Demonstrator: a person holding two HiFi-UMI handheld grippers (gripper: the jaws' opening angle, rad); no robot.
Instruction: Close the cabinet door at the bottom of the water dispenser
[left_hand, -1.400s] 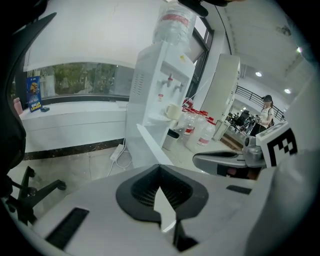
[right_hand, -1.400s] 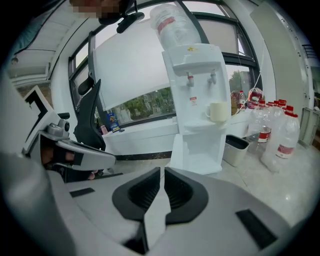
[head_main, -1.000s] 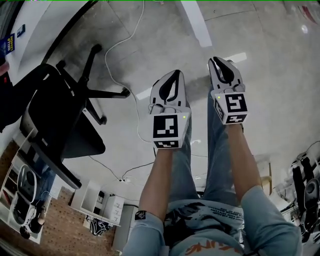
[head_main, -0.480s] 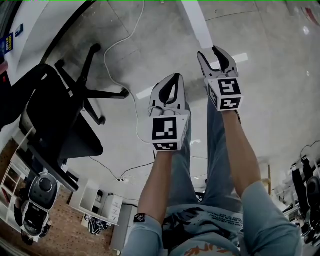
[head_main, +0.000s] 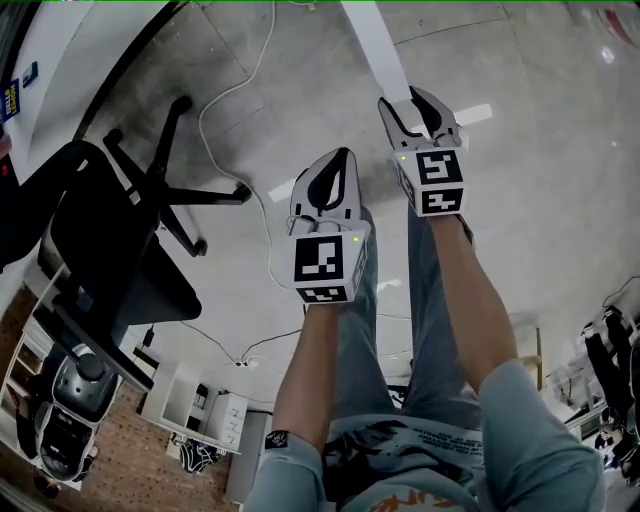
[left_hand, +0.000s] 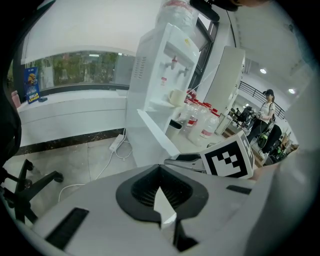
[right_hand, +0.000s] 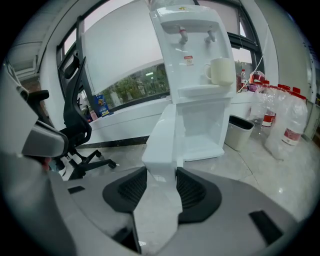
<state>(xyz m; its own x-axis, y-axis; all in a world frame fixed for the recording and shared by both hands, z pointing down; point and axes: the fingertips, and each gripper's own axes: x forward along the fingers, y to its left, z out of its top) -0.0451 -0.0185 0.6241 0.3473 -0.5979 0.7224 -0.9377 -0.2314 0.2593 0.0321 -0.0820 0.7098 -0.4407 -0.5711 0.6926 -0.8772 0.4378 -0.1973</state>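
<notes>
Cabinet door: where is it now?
In the middle of the right gripper view, the open cabinet door juts out from the bottom of the water dispenser, its edge between the jaws of the right gripper, which have just been opening.

- The right gripper's (right_hand: 161, 174) jaws have just been opening and stand wide apart, with the free edge of the white door (right_hand: 165, 132) between them.
- The door swings out from the bottom of the dispenser (right_hand: 192, 45), leaving the cabinet (right_hand: 206, 131) open.
- A mug (right_hand: 220, 71) sits under the taps.
- A bin (right_hand: 241, 131) and bottles (right_hand: 285, 125) stand at right.
- A black chair (right_hand: 75, 125) stands at left.
</notes>
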